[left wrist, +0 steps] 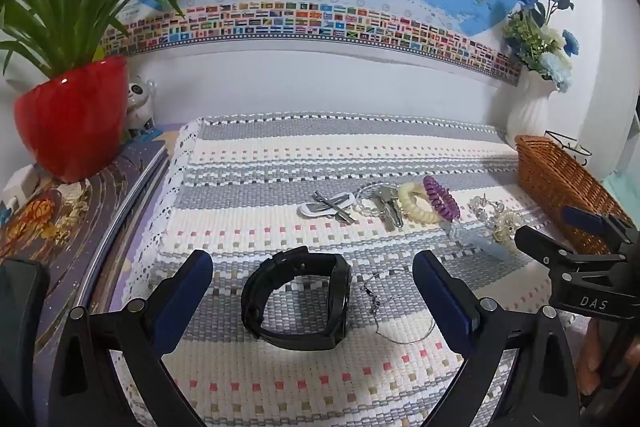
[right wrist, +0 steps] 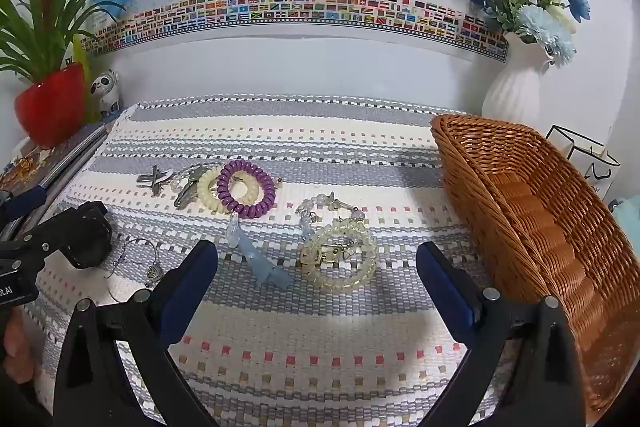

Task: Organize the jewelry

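Left of the wicker basket (right wrist: 532,211), the black watch (left wrist: 298,301) stands on edge straight ahead of the left gripper (left wrist: 312,303), jaws spread wide and empty, strap loop lying across the gap. Nearer the basket, the yellow bead bracelet (right wrist: 340,255) lies flat ahead of the right gripper (right wrist: 316,291), also released. Bare mat (right wrist: 320,355) surrounds both; the right hand is likely nearer the basket.

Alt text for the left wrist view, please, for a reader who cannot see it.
The open left gripper frames a black watch lying on a woven mat, a thin wire bracelet beside it. Further back lie coil hair ties, keys and beads; a wicker basket stands right.
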Demonstrator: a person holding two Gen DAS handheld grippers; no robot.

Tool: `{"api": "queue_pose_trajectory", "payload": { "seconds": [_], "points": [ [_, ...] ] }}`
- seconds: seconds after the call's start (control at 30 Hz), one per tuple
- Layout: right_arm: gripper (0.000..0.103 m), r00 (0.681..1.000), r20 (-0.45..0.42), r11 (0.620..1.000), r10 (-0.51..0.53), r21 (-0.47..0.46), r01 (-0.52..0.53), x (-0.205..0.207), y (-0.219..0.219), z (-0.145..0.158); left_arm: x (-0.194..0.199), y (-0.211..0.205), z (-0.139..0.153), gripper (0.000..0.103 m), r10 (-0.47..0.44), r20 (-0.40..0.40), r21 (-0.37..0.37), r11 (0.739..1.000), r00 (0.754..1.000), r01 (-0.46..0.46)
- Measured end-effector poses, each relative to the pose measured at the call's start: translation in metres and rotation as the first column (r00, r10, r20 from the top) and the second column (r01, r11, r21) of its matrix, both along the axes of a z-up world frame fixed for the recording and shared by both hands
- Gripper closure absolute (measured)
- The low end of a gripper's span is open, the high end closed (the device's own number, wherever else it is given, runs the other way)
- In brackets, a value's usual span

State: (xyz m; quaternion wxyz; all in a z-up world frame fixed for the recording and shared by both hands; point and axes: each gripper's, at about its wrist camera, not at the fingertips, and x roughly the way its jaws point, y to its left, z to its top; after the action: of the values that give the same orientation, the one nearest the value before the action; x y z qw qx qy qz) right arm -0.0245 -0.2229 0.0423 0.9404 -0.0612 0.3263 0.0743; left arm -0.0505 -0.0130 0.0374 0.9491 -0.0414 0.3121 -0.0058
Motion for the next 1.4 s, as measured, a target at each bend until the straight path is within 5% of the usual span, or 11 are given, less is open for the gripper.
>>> {"api": "queue_pose_trajectory", "payload": {
  "seconds": [1.4],
  "points": [
    [0.003, 1.0, 0.011, 1.0, 0.003, 0.0, -0.003, -0.0005, -0.0027, 0.0012, -0.0042, 0.0087, 0.0006, 0.003, 0.002, 0.01, -0.04, 0.999, 1.0, -0.001]
  ]
}}
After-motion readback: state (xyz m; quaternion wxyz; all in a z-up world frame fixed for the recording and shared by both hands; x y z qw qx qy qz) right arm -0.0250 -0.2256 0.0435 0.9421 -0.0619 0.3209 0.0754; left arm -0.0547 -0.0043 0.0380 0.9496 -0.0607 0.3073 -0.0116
